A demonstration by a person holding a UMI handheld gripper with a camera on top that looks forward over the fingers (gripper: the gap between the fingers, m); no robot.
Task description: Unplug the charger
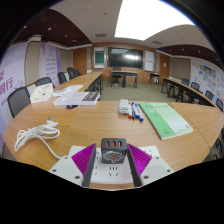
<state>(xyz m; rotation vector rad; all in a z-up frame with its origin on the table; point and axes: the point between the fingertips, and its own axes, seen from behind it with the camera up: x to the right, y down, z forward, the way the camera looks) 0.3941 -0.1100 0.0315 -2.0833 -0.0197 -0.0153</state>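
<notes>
A dark grey charger (113, 151) with several USB ports on top stands plugged into a white power strip (112, 173) on the wooden table (100, 125). My gripper (113, 149) is right over the strip, with the charger between its two fingers. The purple pads (85, 157) flank it closely, with a thin gap showing at each side. The fingers are open. A white cable (40, 133) lies coiled on the table to the left of the strip.
A green book (165, 118) lies beyond the fingers to the right, with markers (135, 109) and a small white box (124, 106) beside it. A laptop and papers (72, 97) sit far left. Chairs (17, 99) line the long table.
</notes>
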